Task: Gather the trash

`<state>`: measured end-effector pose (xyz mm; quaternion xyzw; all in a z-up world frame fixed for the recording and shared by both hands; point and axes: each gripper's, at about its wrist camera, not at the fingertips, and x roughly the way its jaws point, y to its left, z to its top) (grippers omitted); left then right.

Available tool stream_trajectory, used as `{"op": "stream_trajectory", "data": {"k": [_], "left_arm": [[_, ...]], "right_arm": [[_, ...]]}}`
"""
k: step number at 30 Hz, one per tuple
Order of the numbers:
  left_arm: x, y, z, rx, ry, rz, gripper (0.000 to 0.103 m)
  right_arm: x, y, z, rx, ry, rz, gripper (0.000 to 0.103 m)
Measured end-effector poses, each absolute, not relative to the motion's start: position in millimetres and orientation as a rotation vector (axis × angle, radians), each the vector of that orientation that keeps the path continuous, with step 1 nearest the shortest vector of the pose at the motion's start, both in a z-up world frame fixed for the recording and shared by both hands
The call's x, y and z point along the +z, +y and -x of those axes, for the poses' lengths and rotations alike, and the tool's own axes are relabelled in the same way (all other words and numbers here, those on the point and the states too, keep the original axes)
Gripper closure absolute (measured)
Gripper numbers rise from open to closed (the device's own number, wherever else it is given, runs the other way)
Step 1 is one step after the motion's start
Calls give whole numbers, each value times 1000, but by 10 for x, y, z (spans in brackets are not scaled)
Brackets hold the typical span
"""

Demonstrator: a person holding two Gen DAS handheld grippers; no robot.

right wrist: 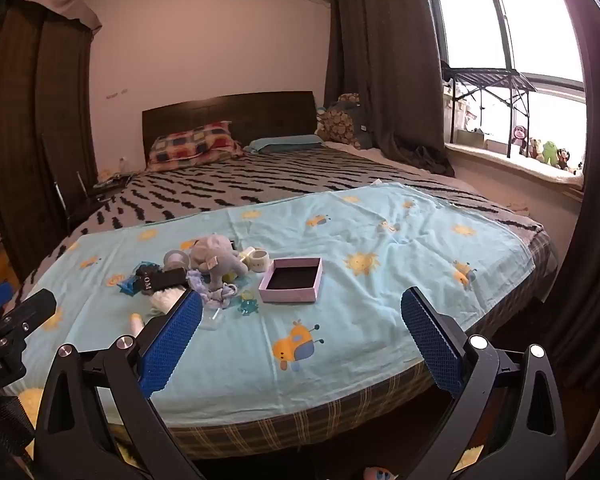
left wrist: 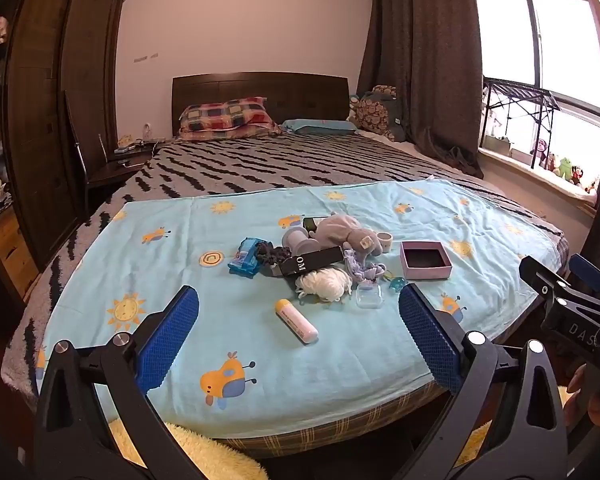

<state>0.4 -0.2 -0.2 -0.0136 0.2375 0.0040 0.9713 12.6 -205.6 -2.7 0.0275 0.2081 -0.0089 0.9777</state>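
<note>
A pile of small items lies on the light blue sheet (left wrist: 260, 344) at the foot of the bed. It holds a grey plush elephant (left wrist: 344, 232), a black box marked OM (left wrist: 312, 262), a blue wrapper pack (left wrist: 245, 257), a white yarn ball (left wrist: 328, 283), a clear plastic case (left wrist: 369, 296) and a yellow-capped white tube (left wrist: 296, 321). An open pink box (left wrist: 425, 259) sits to the right of the pile (right wrist: 292, 280). My left gripper (left wrist: 299, 304) hangs open before the pile, nothing between its blue pads. My right gripper (right wrist: 301, 308) is open too, empty, nearer the pink box.
The striped blanket (left wrist: 260, 164) and pillows (left wrist: 224, 118) fill the far half of the bed. A dark wardrobe (left wrist: 40, 120) stands left, a nightstand (left wrist: 120, 164) beside the headboard. Curtains and a window sill with toys (right wrist: 548, 152) are right. A yellow fluffy mat (left wrist: 204, 452) lies below the bed's foot.
</note>
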Motion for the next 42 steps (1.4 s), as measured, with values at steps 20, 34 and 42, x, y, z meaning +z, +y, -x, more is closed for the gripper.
{"op": "stream_trajectory", "data": {"k": [20,34,42], "left_arm": [[0,-13,4,1,470,25,8],[90,28,68,0,452,36,8],[110,42,98,-2,439,44,8]], "right_arm": [[-18,-2077,-64,-18,385,-72,3],[1,-2072,-61,-10,380,-83,3],[1,-2069,-60,-8,380,-84,3]]}}
